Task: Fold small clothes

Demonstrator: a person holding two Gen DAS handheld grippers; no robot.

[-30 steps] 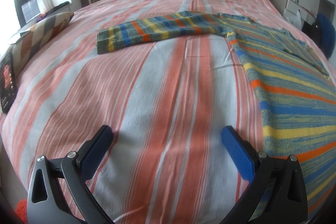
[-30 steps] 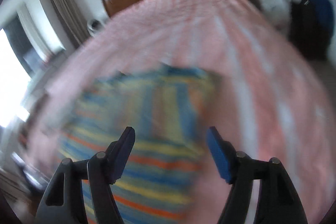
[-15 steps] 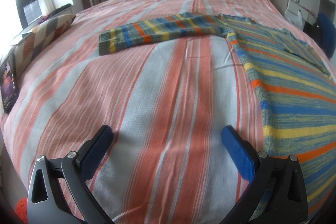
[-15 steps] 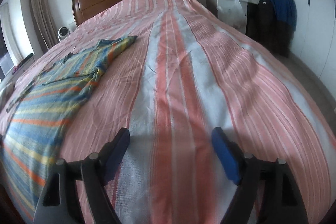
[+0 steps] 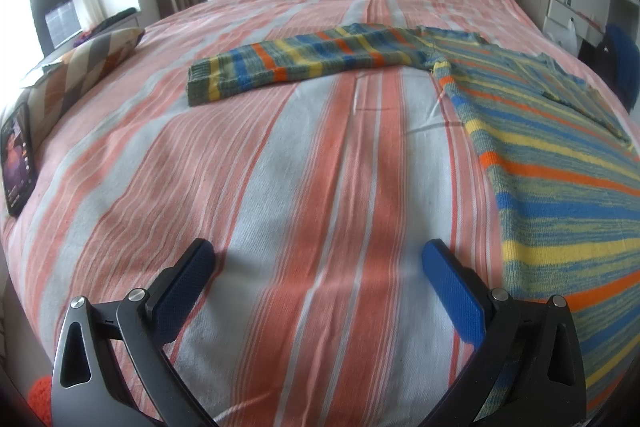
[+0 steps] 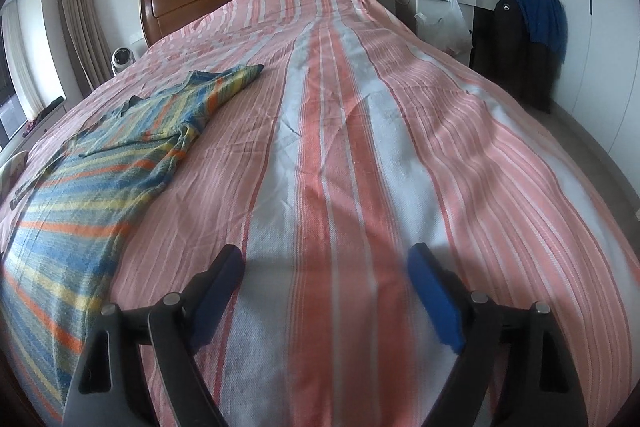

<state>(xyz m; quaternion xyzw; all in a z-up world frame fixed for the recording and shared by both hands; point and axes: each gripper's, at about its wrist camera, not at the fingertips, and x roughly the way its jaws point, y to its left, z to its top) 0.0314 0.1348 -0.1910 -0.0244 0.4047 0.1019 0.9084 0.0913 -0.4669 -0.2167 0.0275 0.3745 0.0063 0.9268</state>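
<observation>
A striped sweater (image 5: 560,155) is spread flat on the bed (image 5: 320,167), its body towards the foot and one sleeve (image 5: 304,63) stretched sideways away from the body, towards the patterned cushion (image 5: 88,67) at the bed's edge. The left gripper (image 5: 318,259) is held over bare bedspread just beside the sweater's hem side, its fingers wide apart with nothing between them. The right gripper (image 6: 326,263) is held over the bedspread on the sweater's other side; its fingers have just been opening and nothing is clasped.
</observation>
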